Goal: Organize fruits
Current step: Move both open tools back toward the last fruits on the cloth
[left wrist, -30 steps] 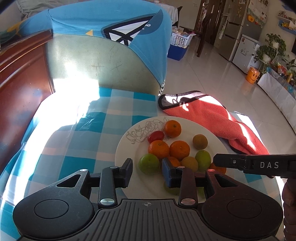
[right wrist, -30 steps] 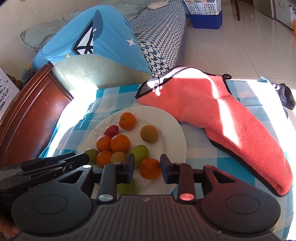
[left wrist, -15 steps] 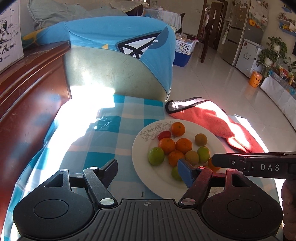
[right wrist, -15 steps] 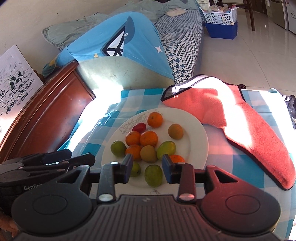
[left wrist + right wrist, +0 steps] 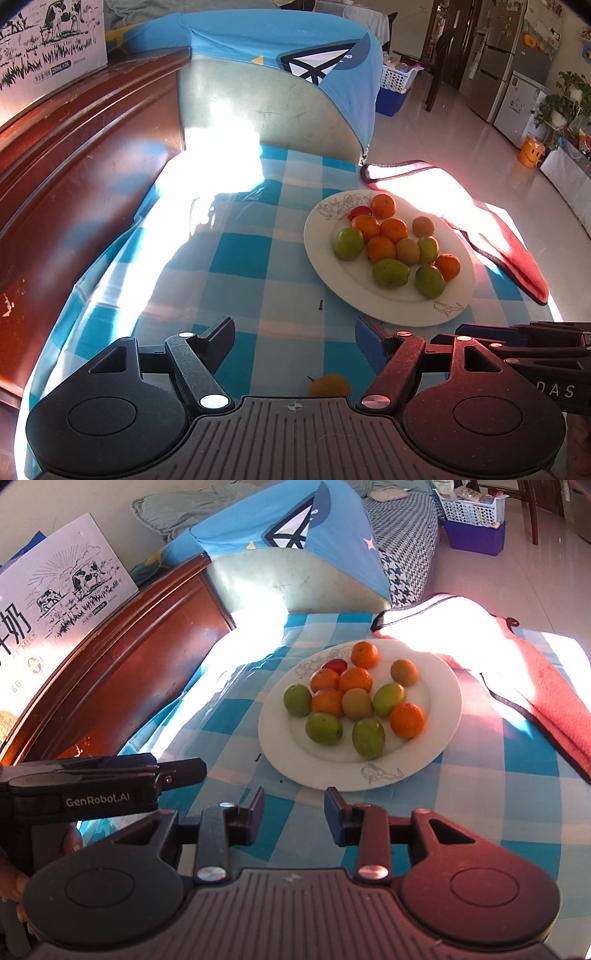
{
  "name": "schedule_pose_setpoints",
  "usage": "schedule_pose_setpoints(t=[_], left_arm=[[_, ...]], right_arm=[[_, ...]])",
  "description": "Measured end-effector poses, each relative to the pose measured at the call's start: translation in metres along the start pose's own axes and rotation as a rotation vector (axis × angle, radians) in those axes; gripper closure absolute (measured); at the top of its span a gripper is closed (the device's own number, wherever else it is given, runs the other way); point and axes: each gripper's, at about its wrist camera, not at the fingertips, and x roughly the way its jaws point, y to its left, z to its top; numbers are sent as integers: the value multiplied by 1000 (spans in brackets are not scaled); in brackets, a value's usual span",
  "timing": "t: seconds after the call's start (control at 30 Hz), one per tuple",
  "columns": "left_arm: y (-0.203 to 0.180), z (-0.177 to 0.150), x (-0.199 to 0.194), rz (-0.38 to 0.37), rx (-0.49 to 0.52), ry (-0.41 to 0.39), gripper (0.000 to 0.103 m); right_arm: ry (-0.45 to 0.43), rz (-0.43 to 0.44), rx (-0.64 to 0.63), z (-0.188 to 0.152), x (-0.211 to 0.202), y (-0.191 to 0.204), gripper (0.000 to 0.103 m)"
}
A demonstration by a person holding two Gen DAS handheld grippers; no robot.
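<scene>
Both grippers read as released on my feeds. My left gripper [image 5: 295, 339] has its jaws spread wide over the blue-and-white checked tablecloth [image 5: 236, 254], with nothing between them. My right gripper [image 5: 293, 810] has a narrower gap between its jaws, also empty, just short of the plate's near rim.

From the left wrist camera, the white plate [image 5: 325, 280] sits ahead and to the right of my left gripper, near but not touching. One small orange fruit [image 5: 330, 385] lies on the cloth close under the gripper body, between the two finger arms, apart from the plate. The right gripper's side shows at the right edge of that view.

From the right wrist camera, the plate [image 5: 439, 746] lies directly ahead of my right gripper. My left gripper [image 5: 184, 770] appears at the left edge of that view, beside the plate and clear of it.

Counting on the plate from the right view: five oranges, with the nearest orange [image 5: 407, 720] on the right side; four green fruits, including the green one [image 5: 368, 737] closest to me; two brownish ones, such as the far brown fruit [image 5: 404, 672]; and one red fruit [image 5: 335, 664] partly hidden behind the oranges. That makes twelve pieces on the plate, clustered and mostly touching.

A red towel [image 5: 546, 672] lies on the cloth to the right of the plate, its edge just beside the rim. A milk carton box [image 5: 62, 587] stands on the wooden furniture at far left.
</scene>
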Motion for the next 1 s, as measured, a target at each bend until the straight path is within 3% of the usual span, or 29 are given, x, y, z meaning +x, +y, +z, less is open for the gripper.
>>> schedule_pose_setpoints(t=[0.33,0.6,1.0], left_arm=[[18,-12,-8,19,-73,0,23],[22,-14,-3,40,-74,24,23],[24,-14,-2,23,-100,31,22]], right_arm=[[55,35,-109,-44,13,38,65],[61,63,-176,-53,27,56,65],[39,8,-287,-60,42,75,66]])
